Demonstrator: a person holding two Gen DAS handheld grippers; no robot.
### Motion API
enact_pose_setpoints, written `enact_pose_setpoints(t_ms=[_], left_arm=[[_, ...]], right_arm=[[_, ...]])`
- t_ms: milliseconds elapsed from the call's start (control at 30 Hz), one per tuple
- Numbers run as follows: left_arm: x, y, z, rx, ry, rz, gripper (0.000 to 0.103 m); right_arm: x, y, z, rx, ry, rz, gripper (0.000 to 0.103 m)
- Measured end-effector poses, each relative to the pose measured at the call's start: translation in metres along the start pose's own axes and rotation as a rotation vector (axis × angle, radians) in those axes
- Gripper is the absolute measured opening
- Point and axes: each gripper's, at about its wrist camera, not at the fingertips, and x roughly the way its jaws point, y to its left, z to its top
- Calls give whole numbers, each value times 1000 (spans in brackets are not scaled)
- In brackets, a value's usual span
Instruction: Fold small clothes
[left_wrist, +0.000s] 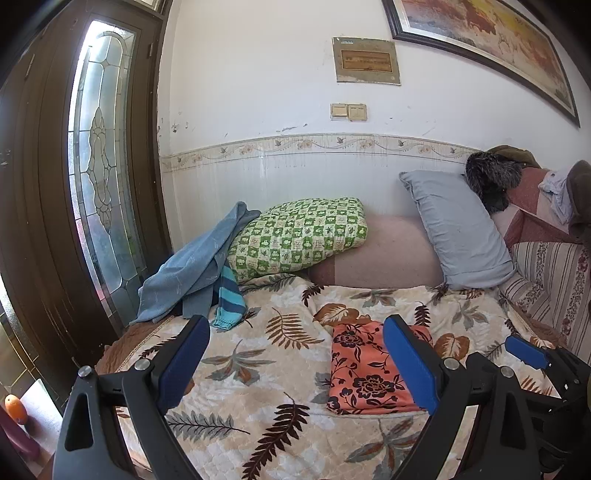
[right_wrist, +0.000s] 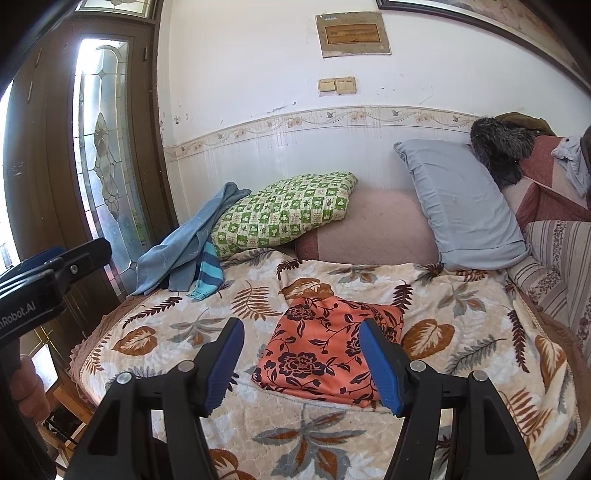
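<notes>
Both grippers held spread above a folded floral cloth on the bed.

At far left a blue garment (left_wrist: 192, 273) and striped sleeve (left_wrist: 229, 299) lie beside the green pillow (left_wrist: 295, 236). The left gripper (left_wrist: 295, 354) gapes wide, holding nothing; the orange floral cloth (right_wrist: 328, 350) lies folded on the leaf-print blanket (right_wrist: 461, 332); the right gripper (right_wrist: 301, 362) is likewise spread and empty.

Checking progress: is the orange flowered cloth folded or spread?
Folded. The orange flowered cloth lies as a compact rectangle on the leaf-print blanket, stacked layers showing at its near edge. Neither gripper holds it.
</notes>
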Motion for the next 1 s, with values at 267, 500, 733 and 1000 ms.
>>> enact_pose_setpoints(t_ms=[267, 500, 733, 1000], left_arm=[[-2, 3, 2, -2, -14, -1, 95], [0, 3, 3, -3, -14, -2, 95], [3, 3, 5, -3, -14, -12, 95], [16, -1, 3, -14, 4, -61, 95]], right_arm=[[3, 7, 4, -9, -9, 2, 68], [8, 12, 6, -16, -11, 7, 68], [13, 15, 9, -21, -13, 15, 68], [25, 14, 7, -15, 0, 19, 68]])
